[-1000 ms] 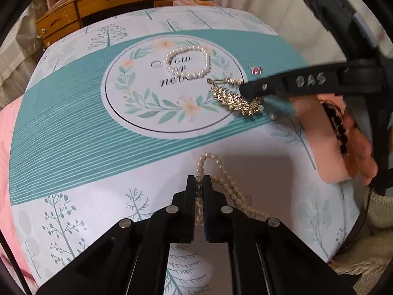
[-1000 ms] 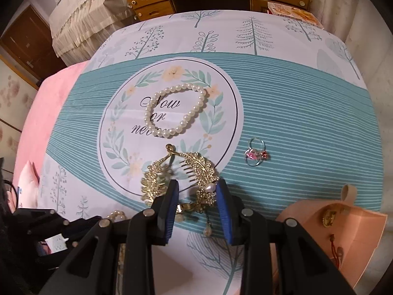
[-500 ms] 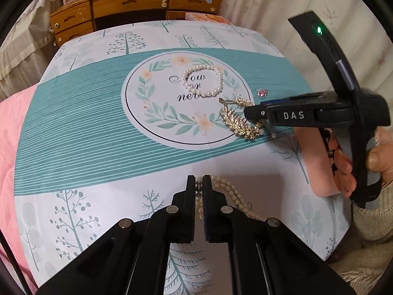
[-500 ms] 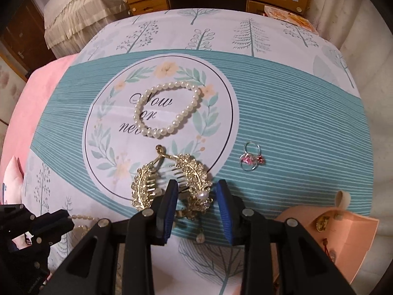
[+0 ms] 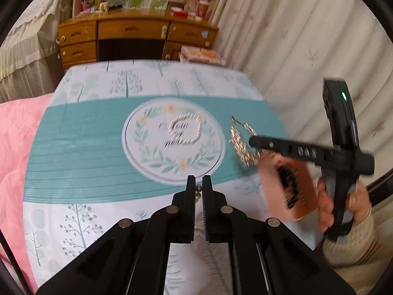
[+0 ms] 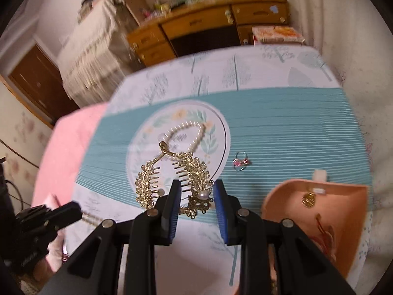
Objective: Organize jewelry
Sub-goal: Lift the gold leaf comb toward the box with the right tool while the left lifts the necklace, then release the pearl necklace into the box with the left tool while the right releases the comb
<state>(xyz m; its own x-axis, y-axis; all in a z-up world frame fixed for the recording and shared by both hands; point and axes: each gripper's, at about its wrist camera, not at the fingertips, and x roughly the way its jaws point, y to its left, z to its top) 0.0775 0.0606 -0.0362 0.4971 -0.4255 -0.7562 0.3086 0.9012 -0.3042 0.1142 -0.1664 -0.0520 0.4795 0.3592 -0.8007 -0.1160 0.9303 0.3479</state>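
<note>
Both grippers carry jewelry toward the pink box [image 6: 343,221], which sits open at about 4 o'clock on the table [image 6: 294,127]; my read is the step is lift-and-transfer. To do it well: keep the right gripper [image 6: 196,196] squeezed and travel slowly, since the gold leaf comb [image 6: 194,172] hangs mostly outside the blue pads and could swing or snag its teeth on the box rim. Drop it clear of the pieces already inside. The right jaws have just been closing and now stand part-way apart, pinching the comb's pearl end, with the rest dangling toward 12 o'clock. The left gripper [image 5: 199,191] is pressed together on the pearl necklace [image 5: 198,188]; a bead or two shows between its tips, the strand below mostly hidden. Lift high enough that the strand clears the cloth. Pearl bracelet [image 6: 186,132] lies on the round print at 12 o'clock, pink ring [image 6: 240,163] at 2 o'clock, both untouched.
</note>
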